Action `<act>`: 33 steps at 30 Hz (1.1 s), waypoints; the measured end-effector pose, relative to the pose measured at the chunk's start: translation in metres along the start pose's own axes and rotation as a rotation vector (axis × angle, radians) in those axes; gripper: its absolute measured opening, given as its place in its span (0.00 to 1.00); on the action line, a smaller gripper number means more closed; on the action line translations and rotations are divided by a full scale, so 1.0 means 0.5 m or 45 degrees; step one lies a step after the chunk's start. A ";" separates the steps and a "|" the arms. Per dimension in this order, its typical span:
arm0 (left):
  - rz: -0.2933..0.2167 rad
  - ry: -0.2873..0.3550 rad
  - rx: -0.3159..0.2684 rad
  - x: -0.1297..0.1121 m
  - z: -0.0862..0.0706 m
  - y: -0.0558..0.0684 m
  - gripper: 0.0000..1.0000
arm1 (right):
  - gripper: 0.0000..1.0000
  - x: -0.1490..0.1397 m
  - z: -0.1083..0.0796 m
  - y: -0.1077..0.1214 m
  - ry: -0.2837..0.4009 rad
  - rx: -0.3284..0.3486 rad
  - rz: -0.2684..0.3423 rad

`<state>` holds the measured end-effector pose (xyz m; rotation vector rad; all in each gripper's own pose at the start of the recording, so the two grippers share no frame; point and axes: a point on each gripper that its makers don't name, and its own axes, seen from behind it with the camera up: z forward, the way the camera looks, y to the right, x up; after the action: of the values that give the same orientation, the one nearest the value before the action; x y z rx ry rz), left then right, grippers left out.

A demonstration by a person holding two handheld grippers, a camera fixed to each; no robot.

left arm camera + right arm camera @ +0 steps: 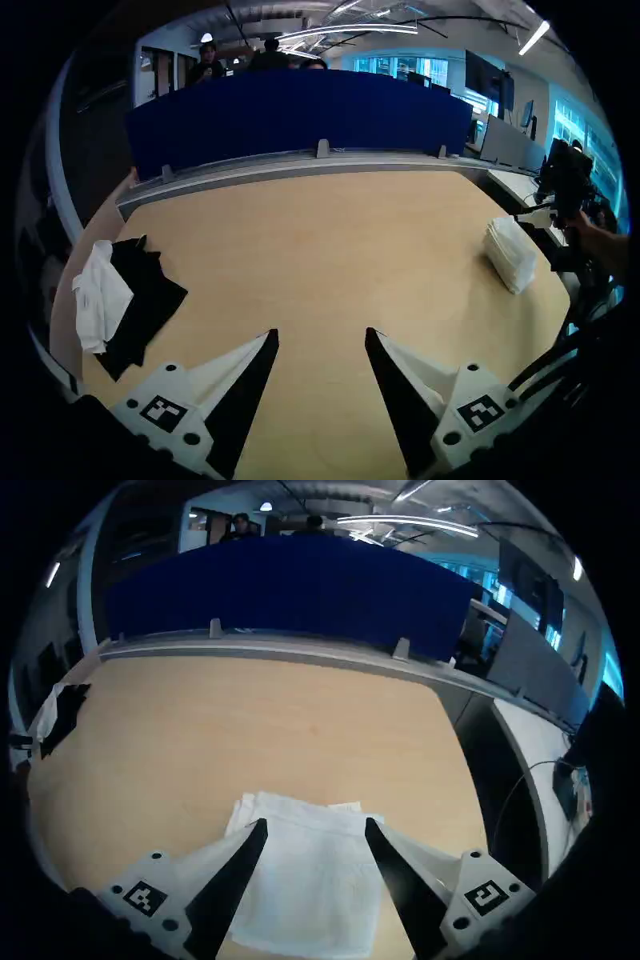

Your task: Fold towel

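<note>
- Left gripper view, bottom centre: the left gripper (320, 332) hangs over bare wooden table (320, 240), jaws apart and empty.
- Same view, lower left: a black cloth (148, 308) with a white cloth (100, 300) on it.
- Right edge there: the folded white towel (510, 252), side-on.
- Right gripper view, bottom centre: the right gripper (314, 822), jaws apart, straddles that towel; contact unclear.

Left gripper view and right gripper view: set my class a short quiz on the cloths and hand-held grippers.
1. True or false: the left hand-held gripper is shut on the folded white towel.
2. What lies against the crumpled black cloth? A white cloth; B red cup; C blue book.
3. Fill in: over the towel, the right hand-held gripper holds its jaws ___.
Key: 1 false; 2 A; 3 open.
</note>
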<state>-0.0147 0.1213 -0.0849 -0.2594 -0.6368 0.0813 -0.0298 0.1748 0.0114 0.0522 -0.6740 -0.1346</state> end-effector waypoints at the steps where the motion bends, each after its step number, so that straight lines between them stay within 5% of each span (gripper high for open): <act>1: 0.000 0.003 -0.001 0.001 0.000 0.000 0.79 | 0.94 0.002 -0.005 -0.001 0.013 -0.002 0.006; 18: 0.016 0.060 -0.028 0.031 -0.006 0.011 0.79 | 0.95 0.038 -0.101 -0.016 0.326 -0.091 0.159; 33: -0.015 0.155 -0.013 0.068 0.000 0.004 0.79 | 0.99 0.089 -0.145 -0.025 0.519 -0.144 0.205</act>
<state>0.0123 0.1287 -0.0658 -0.2684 -0.5177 0.0506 0.0486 0.1563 -0.0187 -0.0821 -0.2607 -0.0050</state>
